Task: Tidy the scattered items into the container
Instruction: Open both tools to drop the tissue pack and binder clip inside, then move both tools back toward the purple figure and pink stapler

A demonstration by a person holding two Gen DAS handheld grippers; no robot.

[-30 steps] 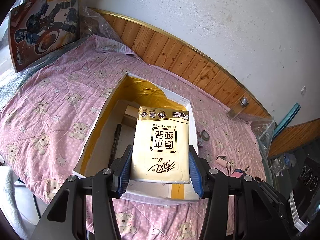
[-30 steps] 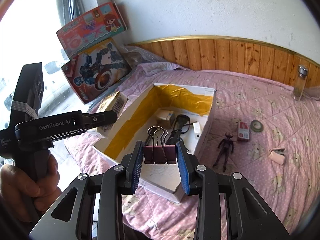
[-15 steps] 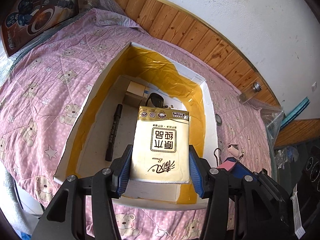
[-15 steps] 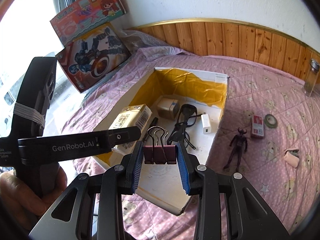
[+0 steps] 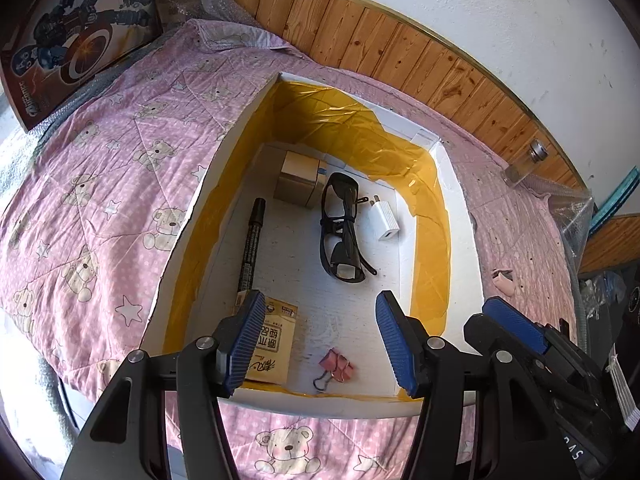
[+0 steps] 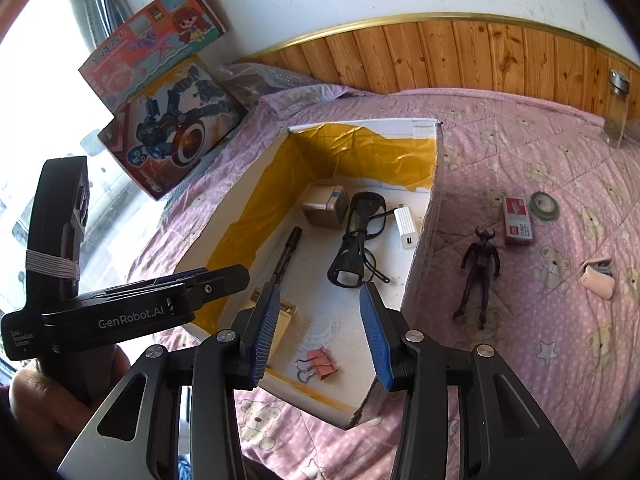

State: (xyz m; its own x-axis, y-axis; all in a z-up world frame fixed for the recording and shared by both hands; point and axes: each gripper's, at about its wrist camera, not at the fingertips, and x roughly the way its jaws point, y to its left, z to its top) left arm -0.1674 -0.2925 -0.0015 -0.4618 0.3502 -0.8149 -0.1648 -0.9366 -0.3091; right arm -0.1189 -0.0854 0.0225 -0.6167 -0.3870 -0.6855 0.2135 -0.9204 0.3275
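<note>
pink teddy-print bedding (image 6: 520, 360) covers the bed under both views, with wood panelling behind. both my tools are empty: the left hand-held gripper (image 5: 320, 340) stands with jaws wide apart above the near end of the container (image 5: 460, 216), and the right hand-held gripper (image 6: 320, 332) is spread too. half a second ago the left one clamped the tissue pack and the right one the binder clip; both have since been let go. the tissue pack (image 5: 272, 348) lies on the container floor just below my left jaw, and the binder clip (image 5: 334, 368) rests beside it, under the middle of the left tool.

several items remain on the bed to the right of my right tool: a dark figurine (image 6: 478, 268), a red-and-white small box (image 6: 518, 222), a tape roll (image 6: 544, 204) and a pink object (image 6: 598, 276). i'd lift both tools clear of the container wall first, then swing the right one over the figurine, jaws lined across its torso, and press lightly because the quilt will give.
</note>
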